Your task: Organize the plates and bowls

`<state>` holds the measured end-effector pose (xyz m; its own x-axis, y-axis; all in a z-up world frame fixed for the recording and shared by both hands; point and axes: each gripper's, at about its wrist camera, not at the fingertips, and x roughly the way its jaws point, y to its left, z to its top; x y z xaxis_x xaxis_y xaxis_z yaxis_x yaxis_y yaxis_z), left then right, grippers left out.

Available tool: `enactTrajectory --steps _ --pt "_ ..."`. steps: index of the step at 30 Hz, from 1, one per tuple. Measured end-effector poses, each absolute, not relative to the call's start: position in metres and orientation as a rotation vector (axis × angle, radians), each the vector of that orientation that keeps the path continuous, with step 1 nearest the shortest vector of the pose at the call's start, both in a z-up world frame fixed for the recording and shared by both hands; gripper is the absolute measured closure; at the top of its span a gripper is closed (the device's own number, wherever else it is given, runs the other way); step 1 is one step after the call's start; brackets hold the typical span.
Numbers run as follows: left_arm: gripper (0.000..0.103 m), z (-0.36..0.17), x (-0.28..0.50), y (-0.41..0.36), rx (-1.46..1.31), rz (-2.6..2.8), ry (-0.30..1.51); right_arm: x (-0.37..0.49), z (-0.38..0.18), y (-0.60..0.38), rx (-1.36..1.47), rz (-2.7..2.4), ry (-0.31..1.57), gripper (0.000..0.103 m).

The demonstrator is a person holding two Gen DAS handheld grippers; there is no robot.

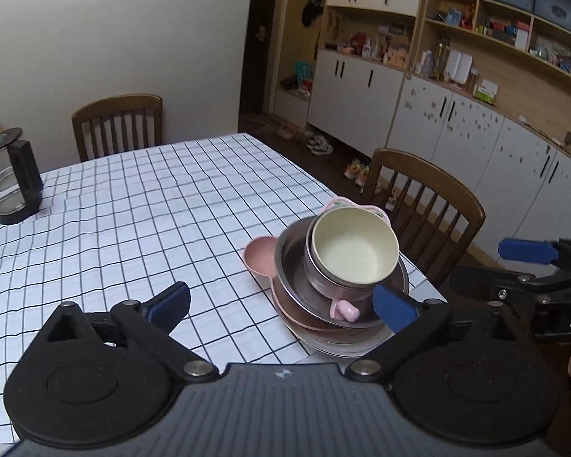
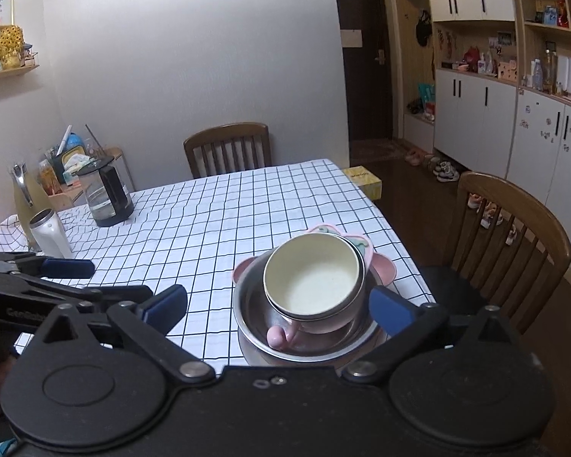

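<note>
A stack of dishes stands near the right front corner of the checked table. A cream bowl sits tilted on top, nested in a steel bowl inside a pink cup with a handle. Under them lie a wide steel bowl, a steel plate and a pink eared plate. My left gripper is open, just left of the stack. My right gripper is open, its fingers on either side of the stack's near edge without touching it.
A glass kettle and a white flask stand at the table's far left. Wooden chairs are at the far side and the right side. The stack sits close to the table's right edge.
</note>
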<state>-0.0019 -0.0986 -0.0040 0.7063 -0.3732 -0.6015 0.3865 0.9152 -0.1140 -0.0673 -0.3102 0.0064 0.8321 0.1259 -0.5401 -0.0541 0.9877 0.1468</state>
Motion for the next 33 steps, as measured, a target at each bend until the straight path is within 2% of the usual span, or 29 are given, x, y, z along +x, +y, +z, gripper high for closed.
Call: enactTrajectory --steps 33 --pt "0.0 0.014 -0.036 -0.088 0.023 -0.438 0.65 -0.097 0.008 -0.298 0.16 0.049 0.583 0.0"
